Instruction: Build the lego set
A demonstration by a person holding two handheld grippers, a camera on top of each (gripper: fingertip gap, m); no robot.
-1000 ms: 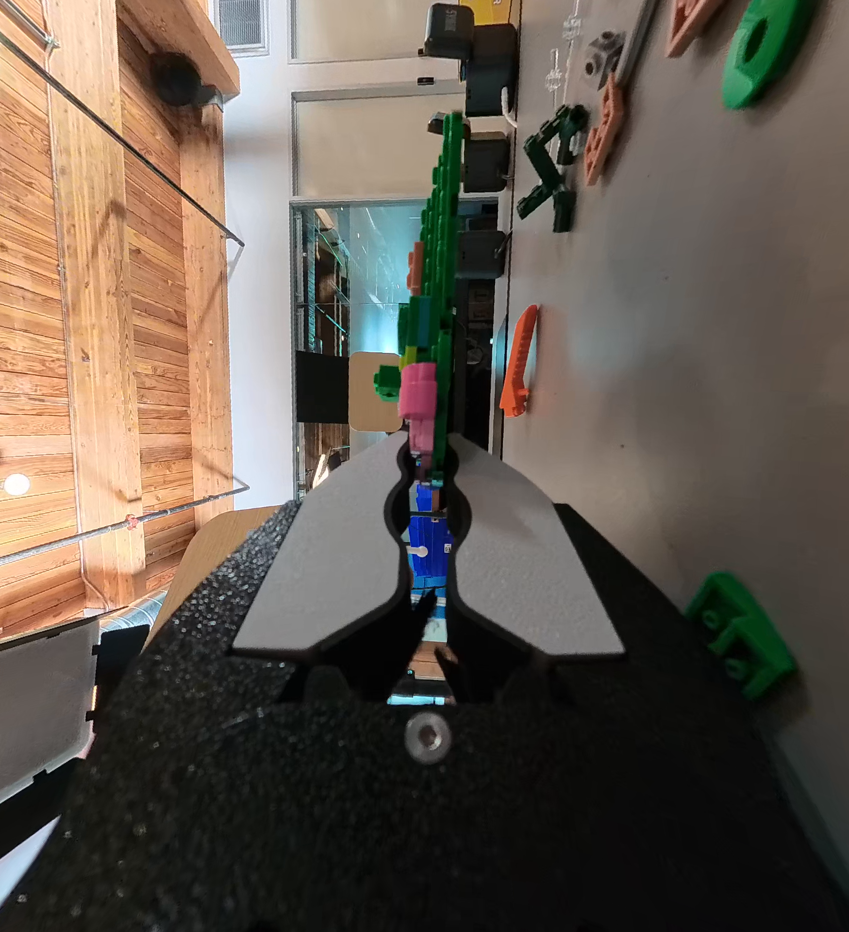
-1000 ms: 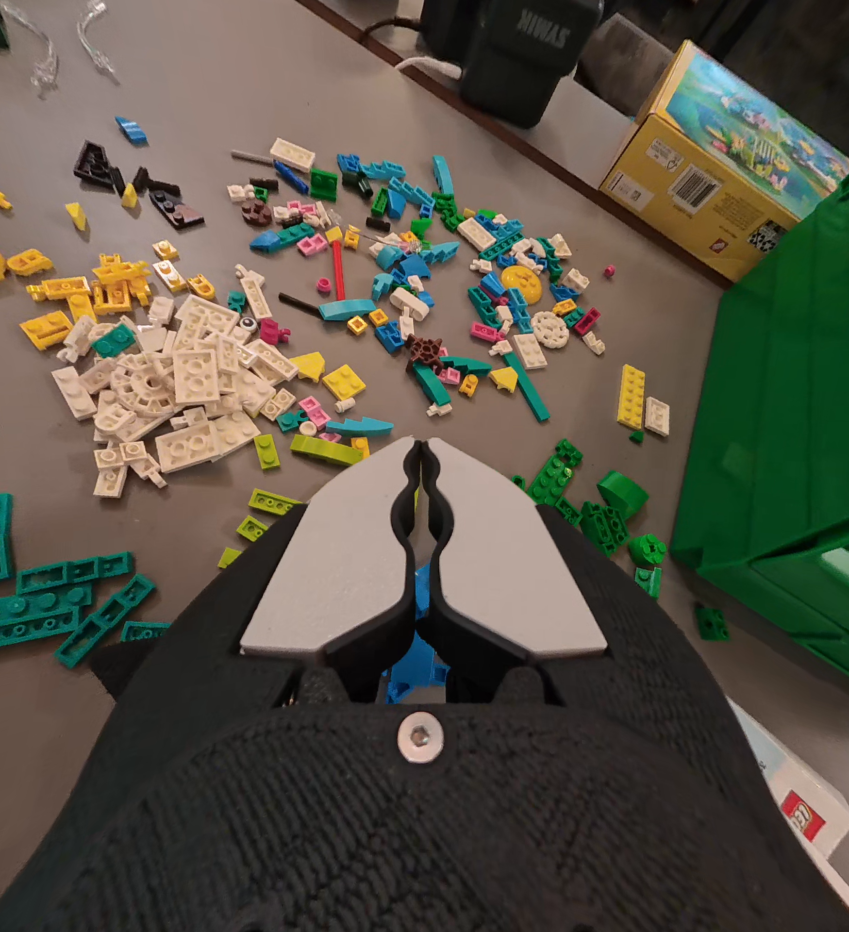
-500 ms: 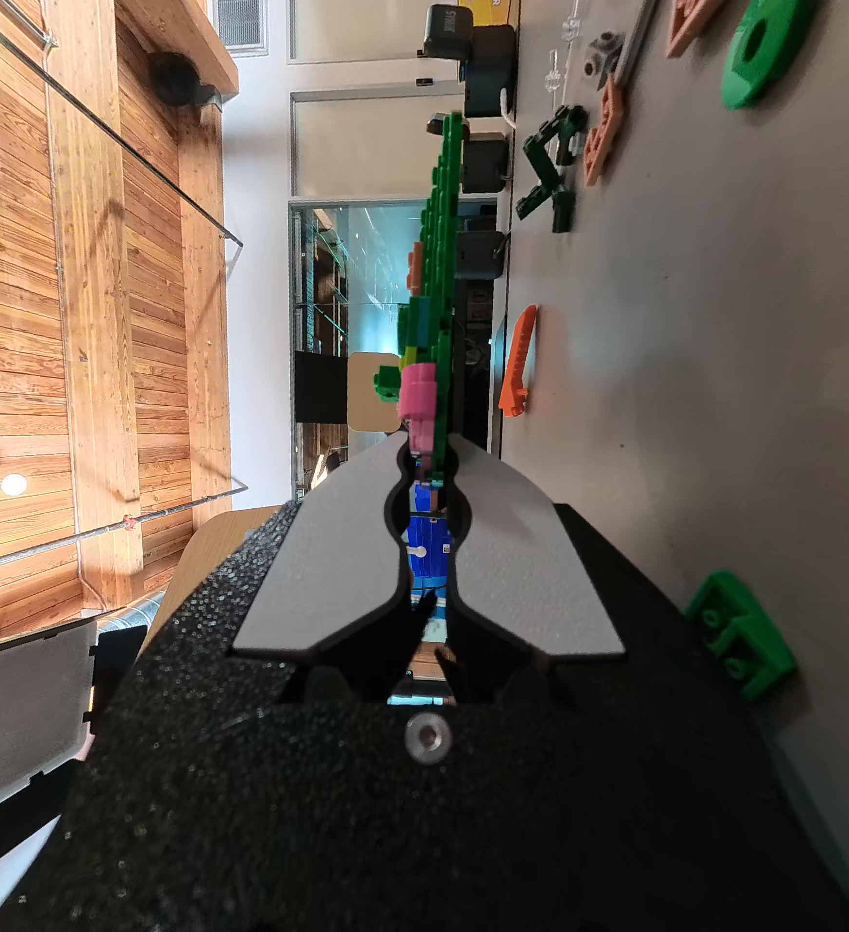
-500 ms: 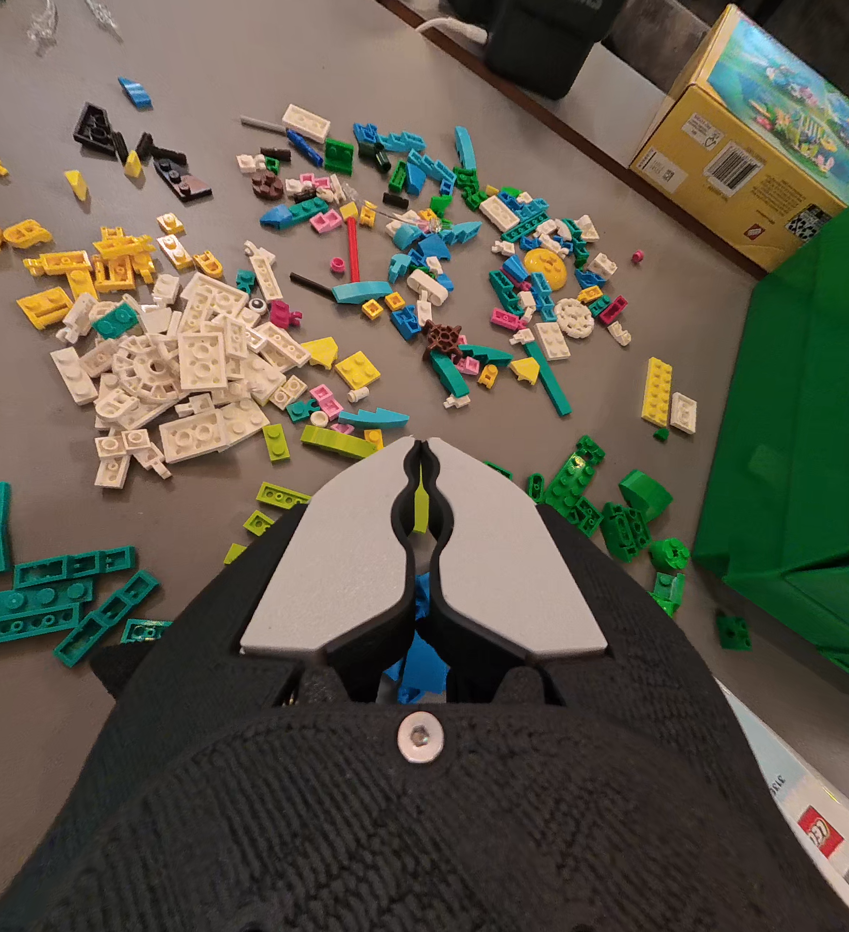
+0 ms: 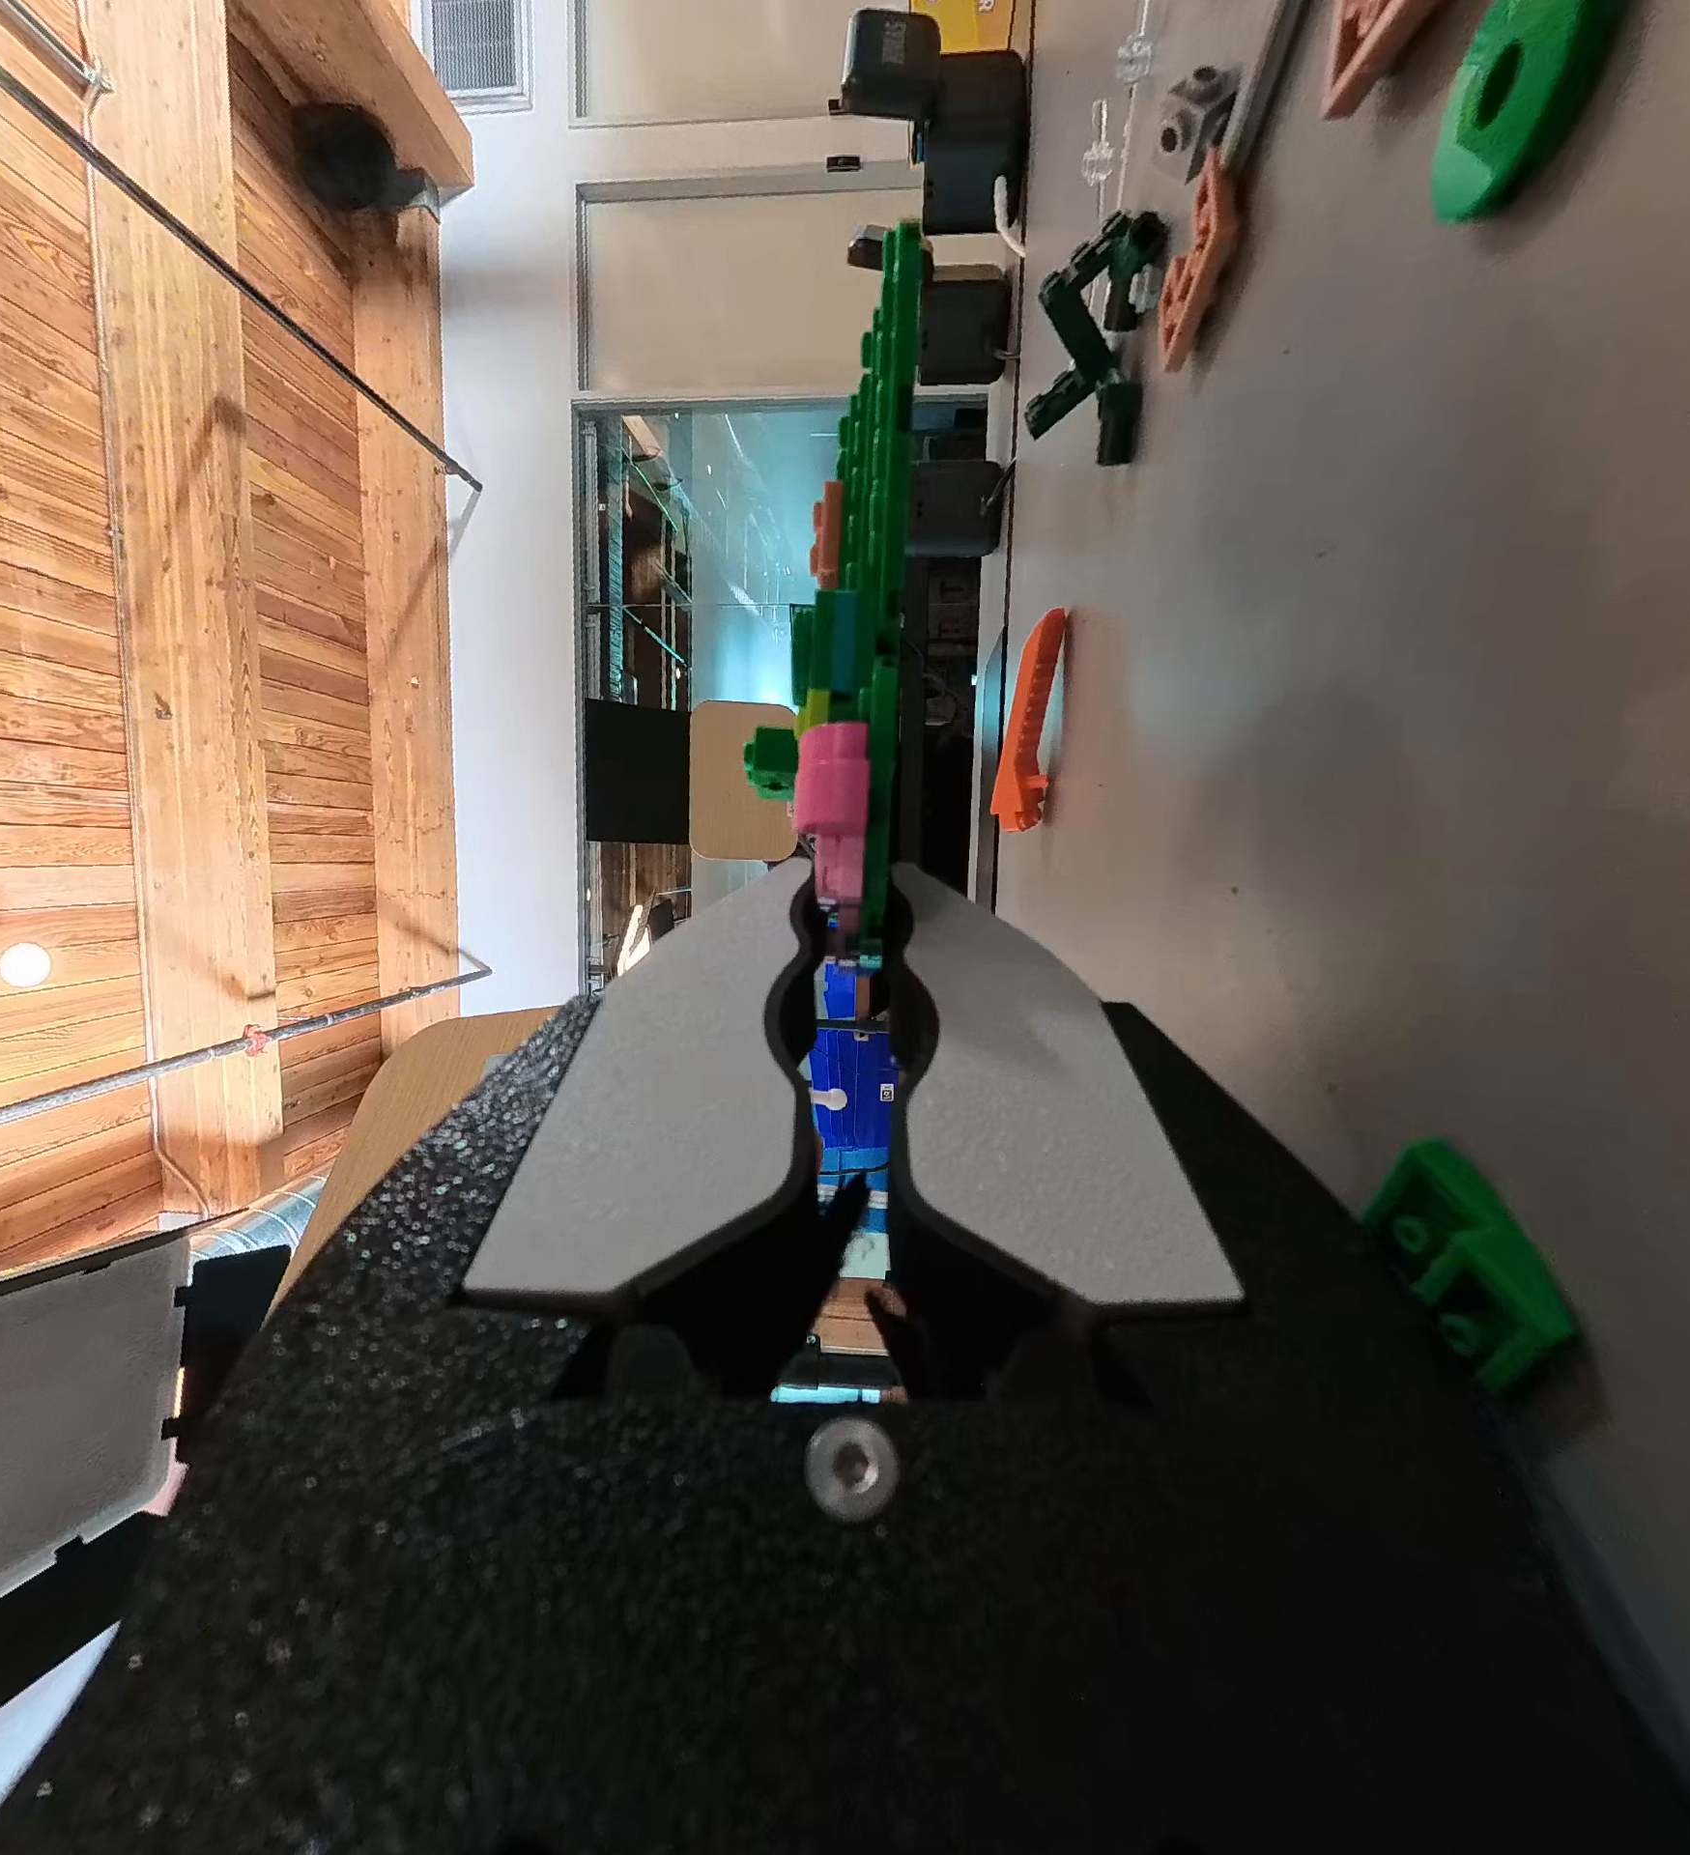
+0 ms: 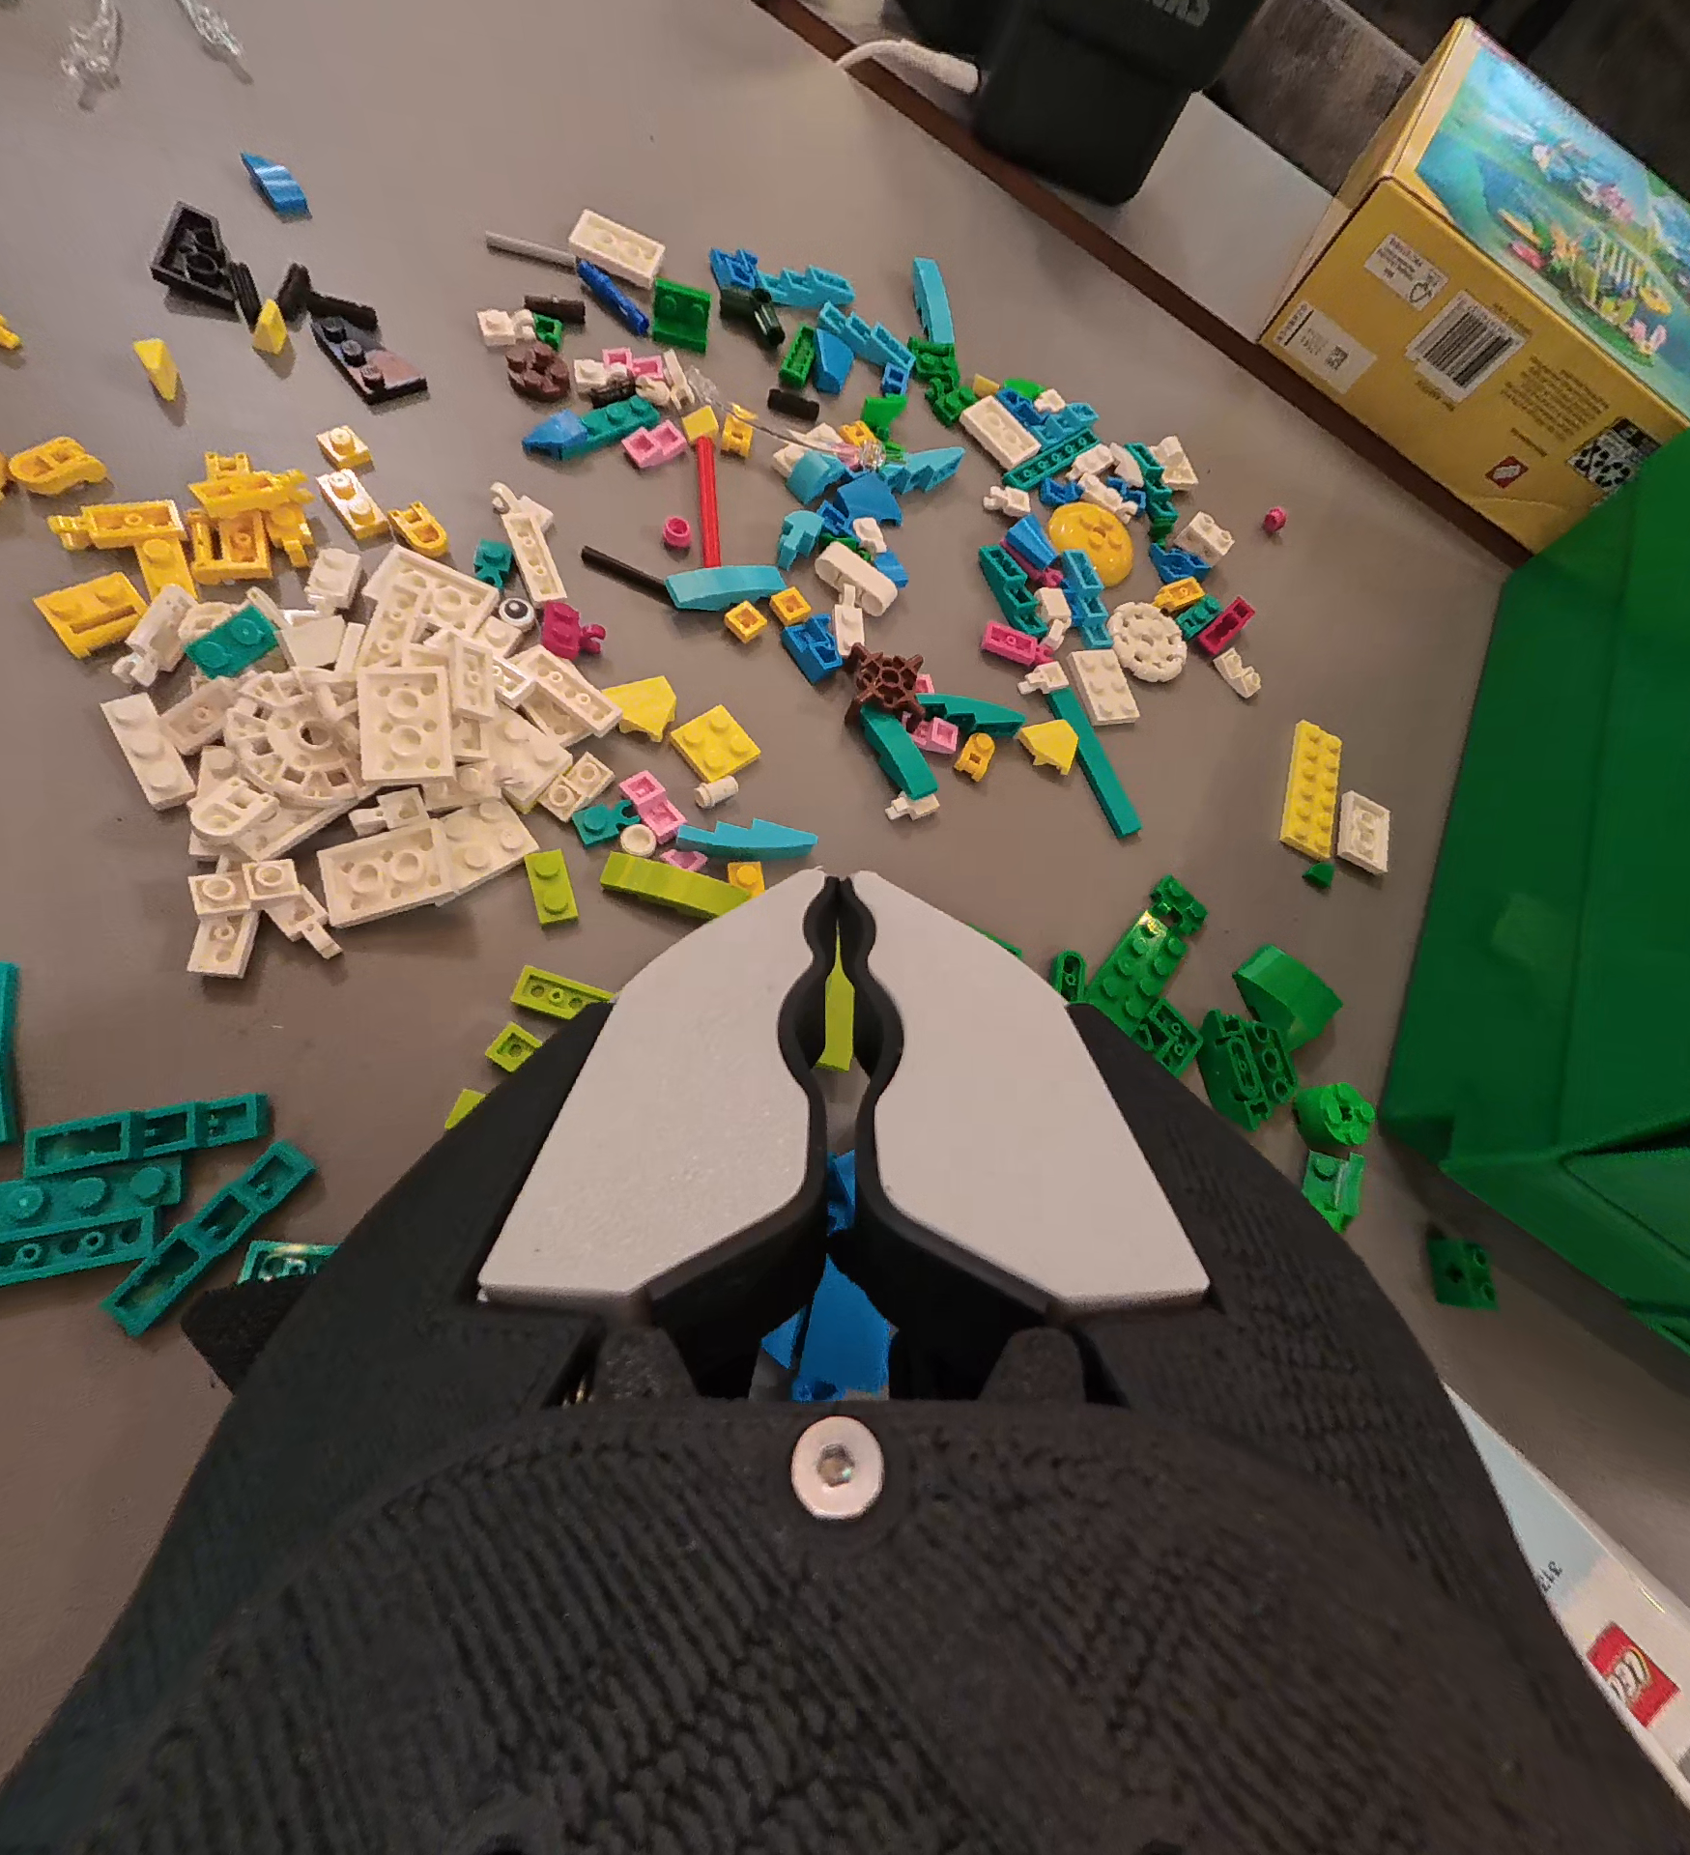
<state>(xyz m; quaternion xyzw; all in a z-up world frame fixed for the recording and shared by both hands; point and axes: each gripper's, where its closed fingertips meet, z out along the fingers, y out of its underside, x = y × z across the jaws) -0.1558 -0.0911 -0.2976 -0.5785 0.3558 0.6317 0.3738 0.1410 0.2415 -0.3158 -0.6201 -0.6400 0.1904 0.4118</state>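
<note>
Wood-panelled walls and a glass partition fill the background of the left wrist view, which is turned on its side beside a grey tabletop [image 5: 1423, 803]. The left gripper [image 5: 861, 903] is clamped on the edge of a green plastic baseplate assembly carrying pink and lime bricks [image 5: 876, 602], unchanged over the last second.

On the right wrist view, the same grey table carries sorted heaps of loose bricks. The right gripper [image 6: 838, 883], which was empty a second ago, now pinches a thin lime-green plate [image 6: 835, 1004] lifted clear of the table. Likely that plate goes next onto the held assembly.
</note>
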